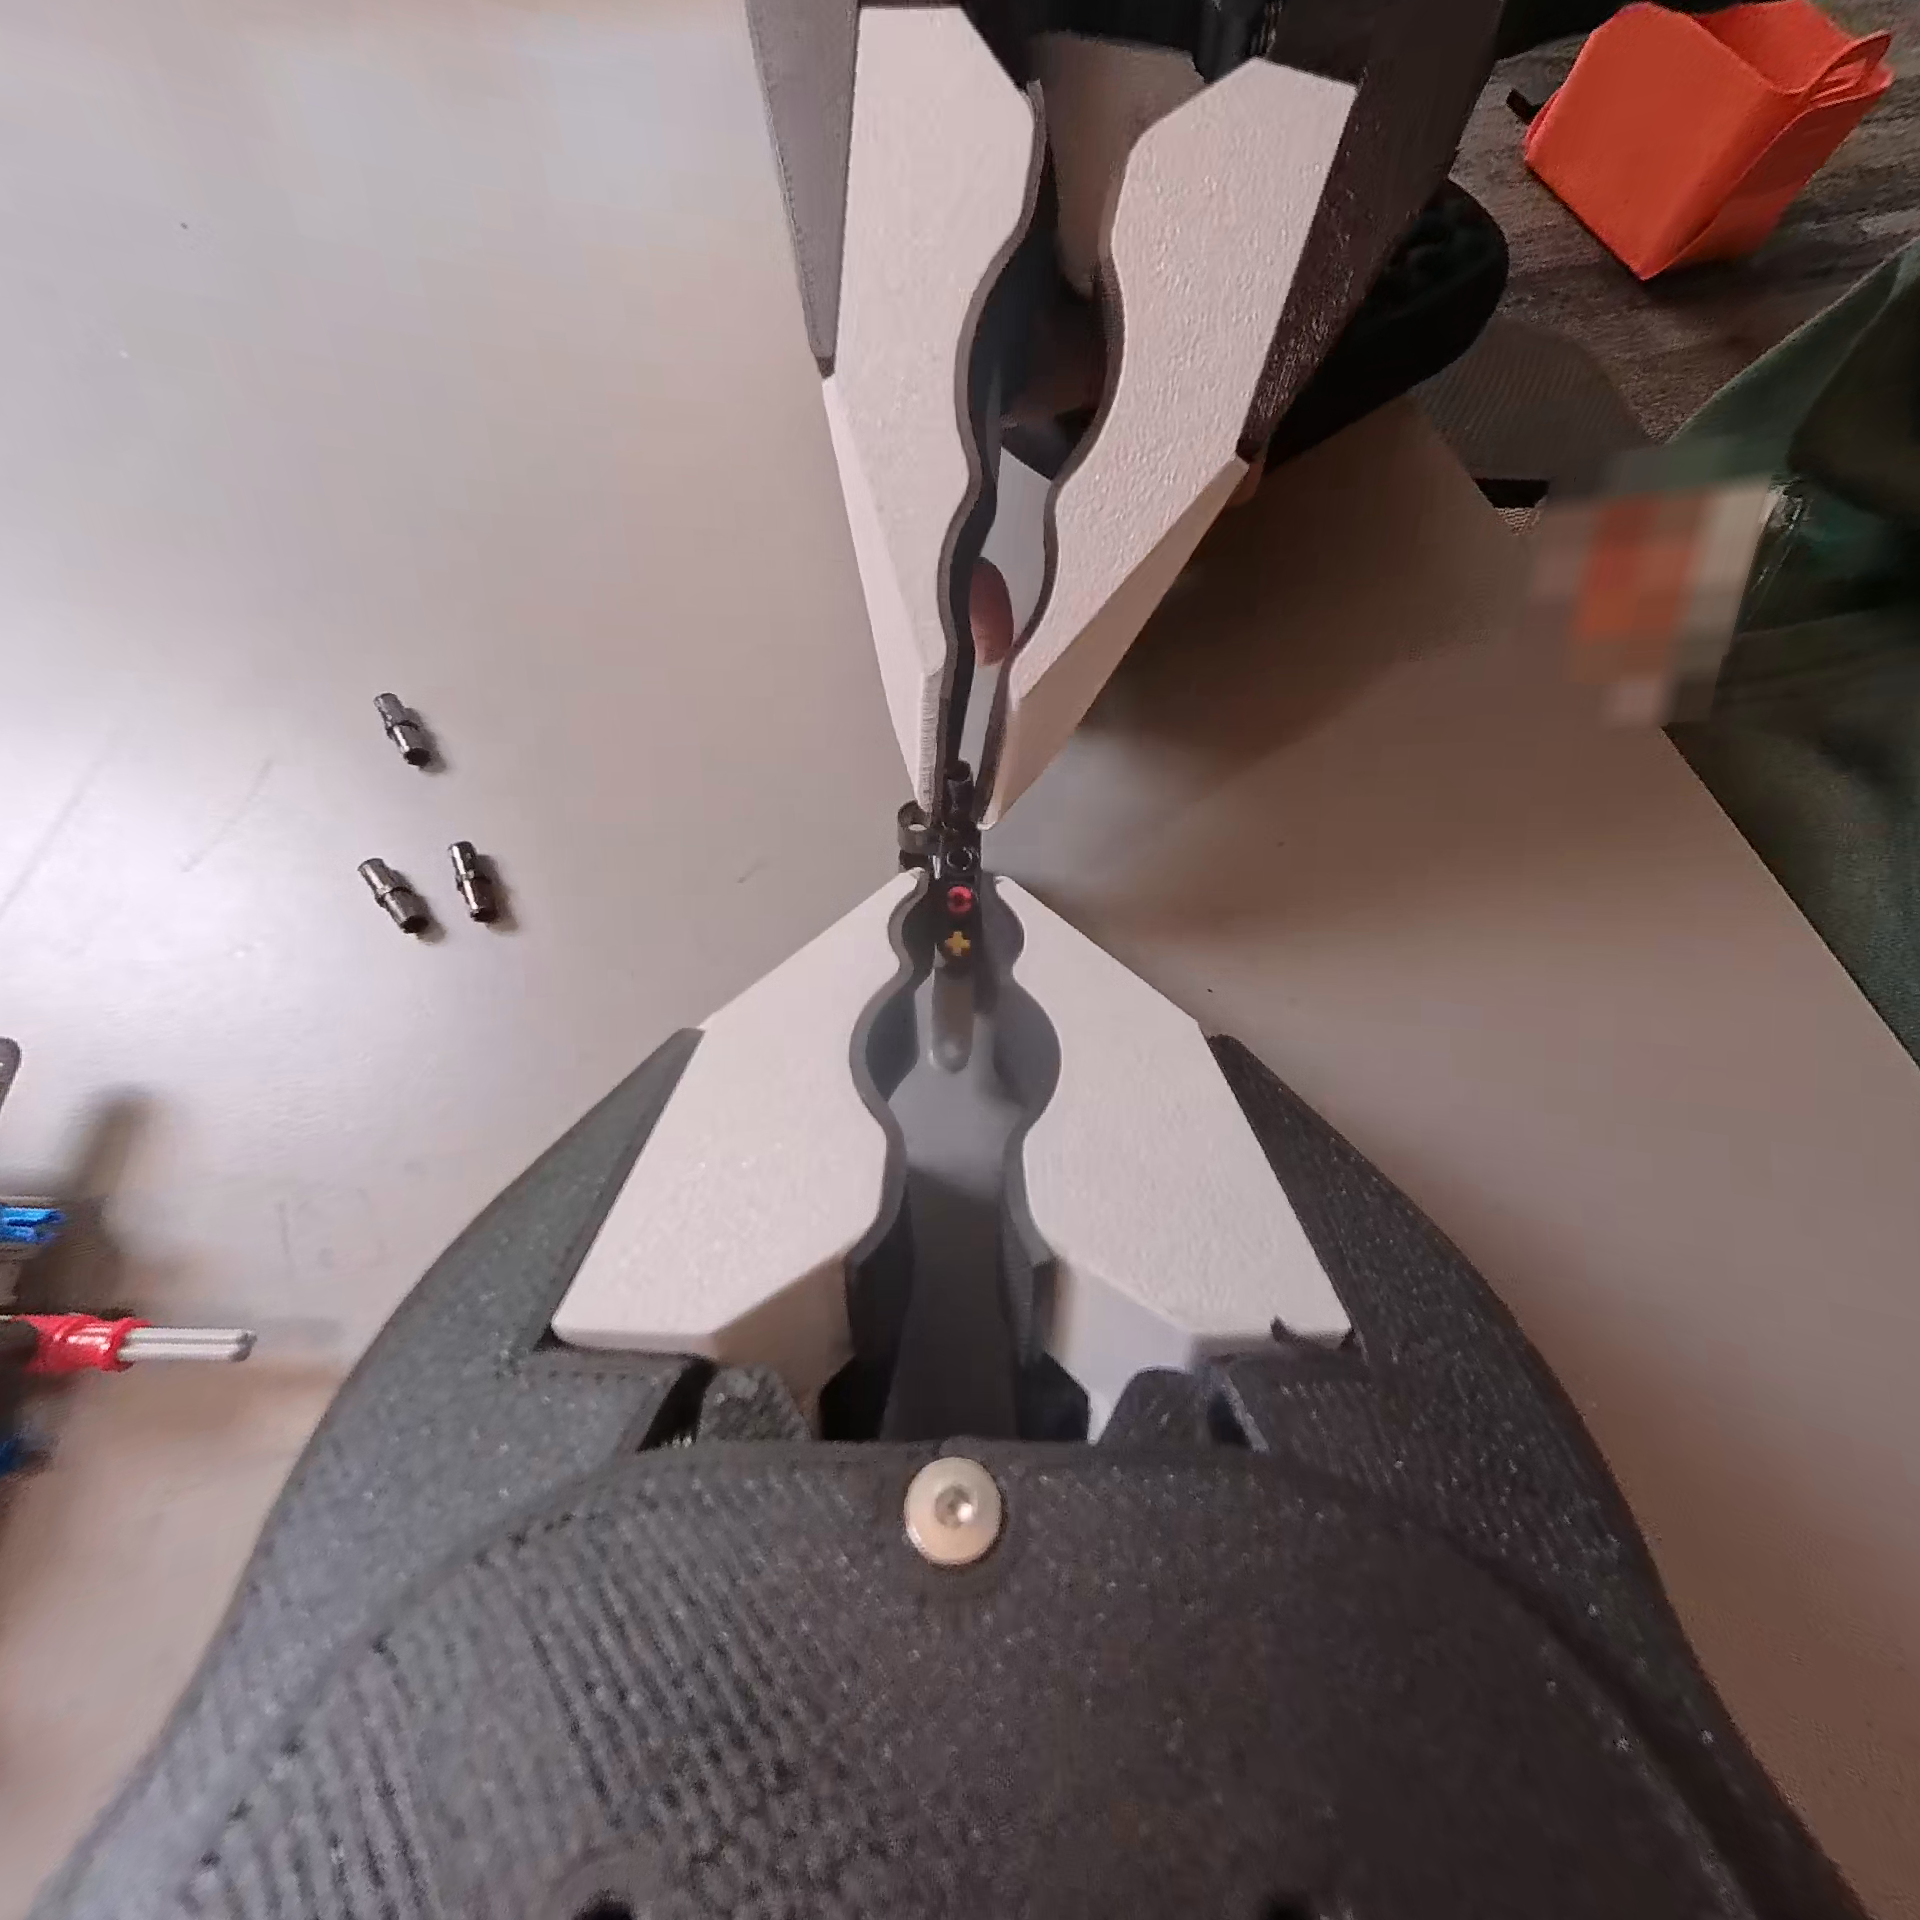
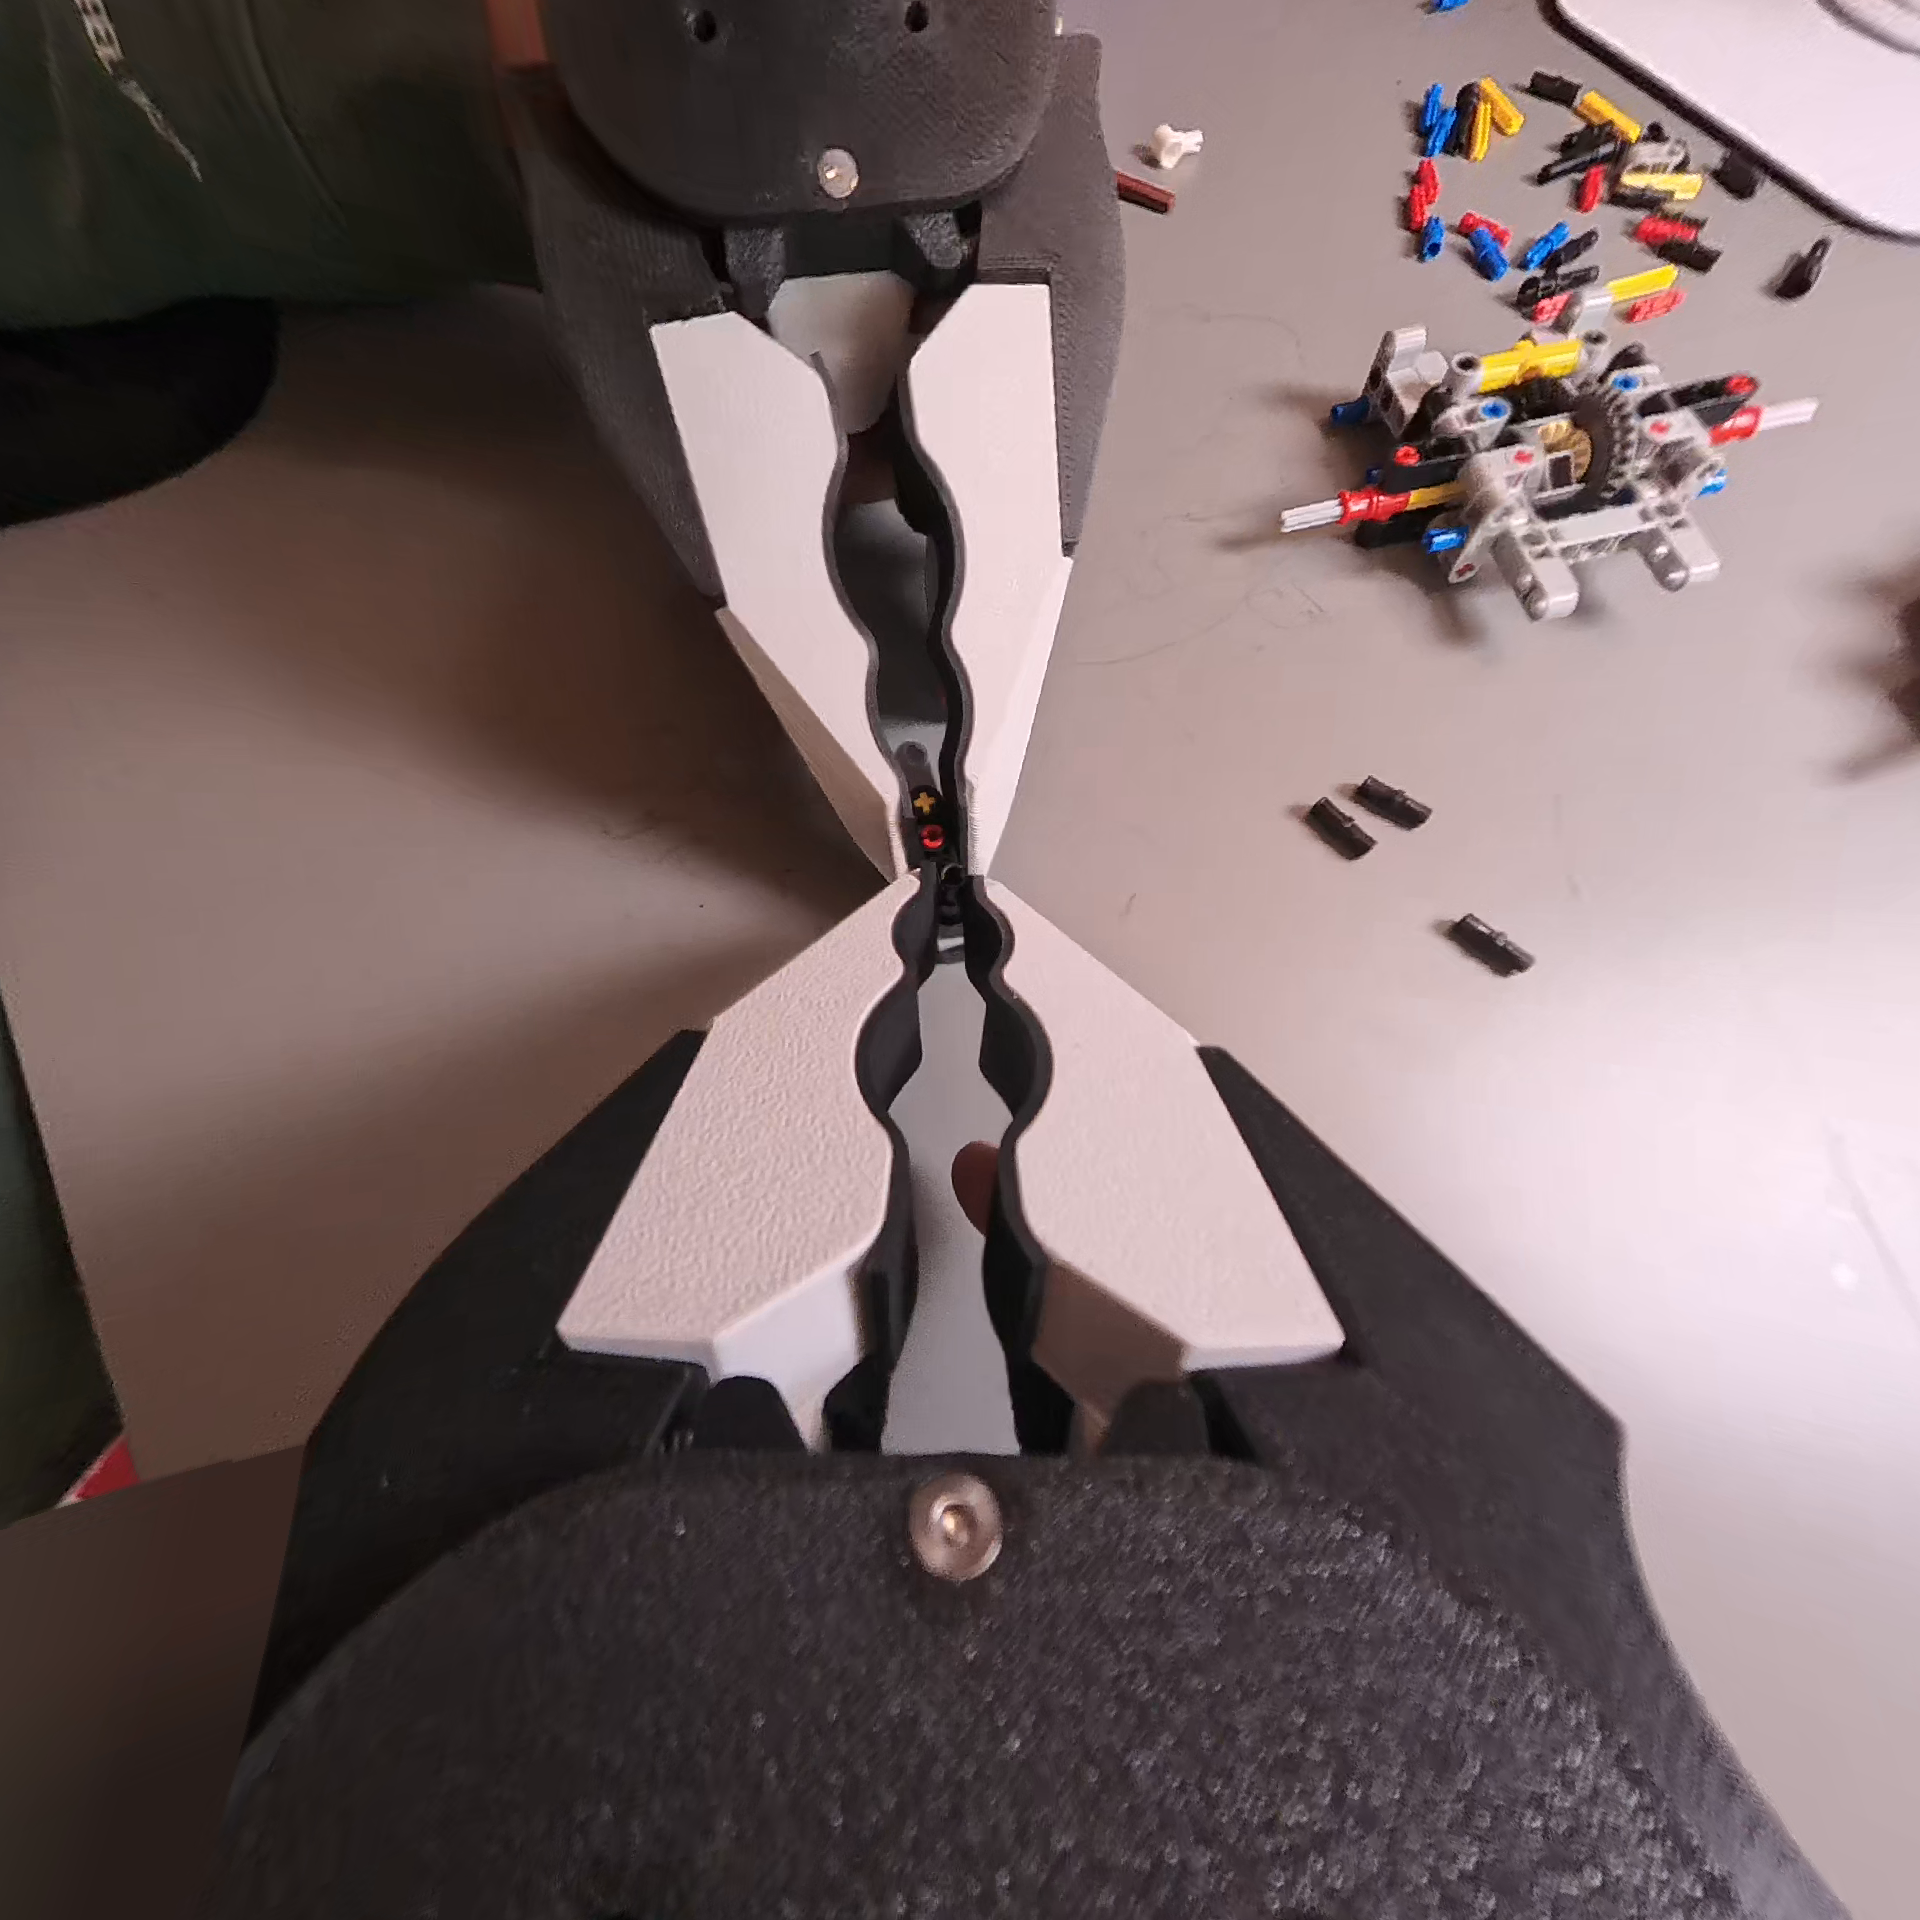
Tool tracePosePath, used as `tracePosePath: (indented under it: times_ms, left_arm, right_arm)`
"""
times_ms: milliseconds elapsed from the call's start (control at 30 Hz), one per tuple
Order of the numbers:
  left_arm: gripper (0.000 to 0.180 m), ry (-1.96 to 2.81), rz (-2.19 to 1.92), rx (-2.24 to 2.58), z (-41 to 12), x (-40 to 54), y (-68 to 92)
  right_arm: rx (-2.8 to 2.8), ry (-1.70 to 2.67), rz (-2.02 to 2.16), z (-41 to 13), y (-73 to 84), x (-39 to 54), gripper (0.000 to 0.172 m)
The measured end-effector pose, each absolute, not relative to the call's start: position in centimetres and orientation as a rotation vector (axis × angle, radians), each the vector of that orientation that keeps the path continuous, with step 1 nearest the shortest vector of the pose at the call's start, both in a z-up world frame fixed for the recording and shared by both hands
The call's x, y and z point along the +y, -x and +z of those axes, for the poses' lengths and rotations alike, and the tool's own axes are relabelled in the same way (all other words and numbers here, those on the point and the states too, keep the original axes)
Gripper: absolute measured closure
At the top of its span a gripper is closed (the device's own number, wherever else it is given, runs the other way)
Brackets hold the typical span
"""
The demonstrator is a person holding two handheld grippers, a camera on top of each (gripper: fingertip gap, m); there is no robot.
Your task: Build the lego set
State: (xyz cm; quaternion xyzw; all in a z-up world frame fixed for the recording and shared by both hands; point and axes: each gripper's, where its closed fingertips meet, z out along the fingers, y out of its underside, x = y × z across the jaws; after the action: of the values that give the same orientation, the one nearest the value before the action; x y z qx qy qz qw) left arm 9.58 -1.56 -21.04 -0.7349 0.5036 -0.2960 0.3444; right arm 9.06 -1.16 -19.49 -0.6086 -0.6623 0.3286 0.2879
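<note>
Left wrist view: the left gripper [image 1: 957, 925] has its fingers clamped on a black beam [image 1: 956, 920] at centre; three black pins [image 1: 431, 847] lie on the counter [image 1: 416, 416] at 9 o'clock.

Right wrist view: the right gripper [image 2: 945, 902] has its fingers pinched on a black pin [image 2: 948, 902] at the beam's end; a brick assembly [image 2: 1538, 468] sits at 2 o'clock.

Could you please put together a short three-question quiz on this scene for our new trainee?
1. True or false: the left gripper is shut on a black beam that has a red and a yellow pin end in its holes.
2. How many loose black pins lie together on the table in the right wrist view?
3. What does the right gripper pinch: A) a small black pin, B) a yellow beam, C) a gear?

Key: 1 true; 2 three; 3 A.
</note>
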Motion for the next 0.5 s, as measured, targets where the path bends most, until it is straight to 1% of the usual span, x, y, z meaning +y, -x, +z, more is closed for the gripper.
tracePosePath:
  times_ms: [200,500]
  left_arm:
    - [0.174,1.913,-0.773,1.305,-21.06,-1.58,-9.57]
    - [0.174,1.917,-0.778,1.299,-21.07,-1.56,-9.59]
  right_arm:
    - [-1.836,1.548,0.796,-19.77,-9.10,-1.26,0.168]
    - [-1.890,1.574,0.857,-19.82,-9.07,-1.28,0.168]
